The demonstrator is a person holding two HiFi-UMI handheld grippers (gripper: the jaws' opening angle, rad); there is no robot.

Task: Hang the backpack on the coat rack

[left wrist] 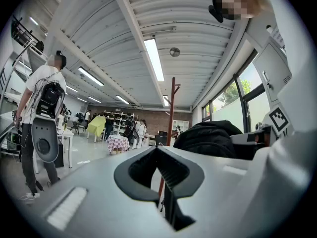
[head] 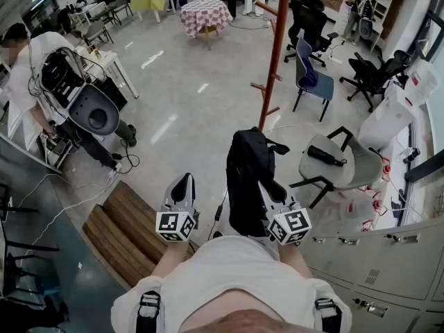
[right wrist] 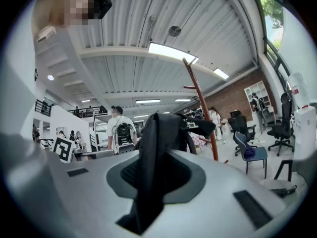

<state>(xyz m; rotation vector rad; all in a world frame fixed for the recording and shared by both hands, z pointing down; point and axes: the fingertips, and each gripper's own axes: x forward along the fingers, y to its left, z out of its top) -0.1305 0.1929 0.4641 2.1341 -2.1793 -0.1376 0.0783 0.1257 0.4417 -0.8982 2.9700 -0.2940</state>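
In the head view, the backpack (head: 248,179) hangs from your right gripper (head: 269,194), well short of the coat rack (head: 276,54) ahead; your left gripper (head: 182,186) sits beside the bag, apart from it. In the left gripper view, your left gripper (left wrist: 157,150) has its fingers pressed together on nothing; the backpack (left wrist: 208,139) lies off to their right. In the right gripper view, your right gripper (right wrist: 153,175) pinches the strap (right wrist: 148,148) between its fingers; the backpack (right wrist: 173,128) bulges just past the tips, with the coat rack (right wrist: 202,110) behind.
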